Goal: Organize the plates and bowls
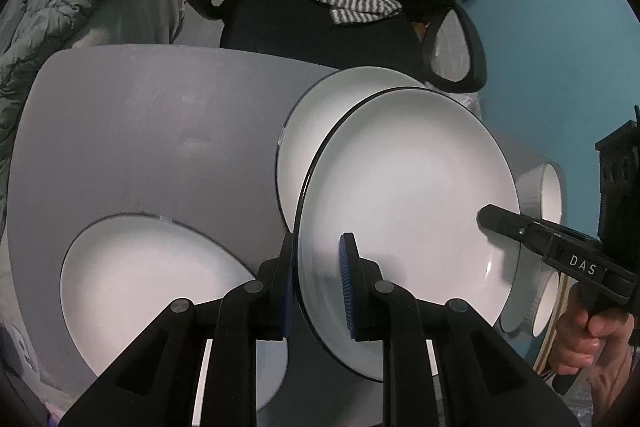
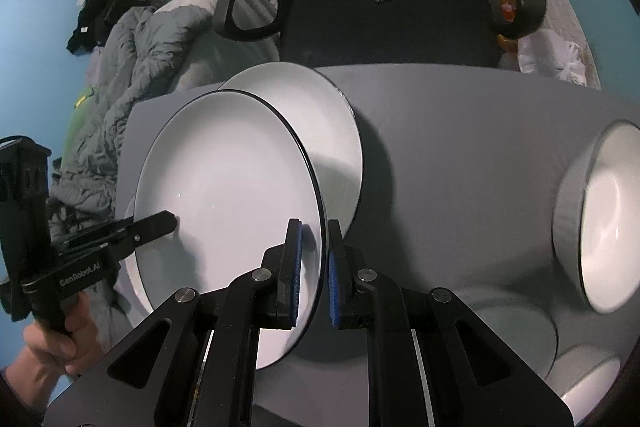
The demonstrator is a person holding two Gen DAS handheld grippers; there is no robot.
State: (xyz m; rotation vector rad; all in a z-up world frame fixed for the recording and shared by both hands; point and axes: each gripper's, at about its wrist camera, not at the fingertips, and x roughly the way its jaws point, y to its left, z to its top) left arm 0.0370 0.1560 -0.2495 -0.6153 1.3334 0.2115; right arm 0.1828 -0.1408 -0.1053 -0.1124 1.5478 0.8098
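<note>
I hold one white plate with a thin dark rim (image 1: 408,203) (image 2: 232,187) between both grippers, tilted above the grey table (image 1: 140,131) (image 2: 460,131). My left gripper (image 1: 318,247) is shut on its rim at one side, and its finger shows in the right wrist view (image 2: 160,223). My right gripper (image 2: 314,227) is shut on the opposite rim, its finger lying over the plate (image 1: 500,223). A second plate (image 1: 316,127) (image 2: 324,107) lies on the table behind the held one. A third plate (image 1: 144,279) lies near the front.
White bowls (image 2: 608,223) (image 1: 550,195) stand on the table's right side, with another (image 2: 588,379) at the near corner. A black office chair (image 1: 320,23) draped with clothes stands behind the table. A bed with a grey quilt (image 2: 132,75) lies beyond the left edge.
</note>
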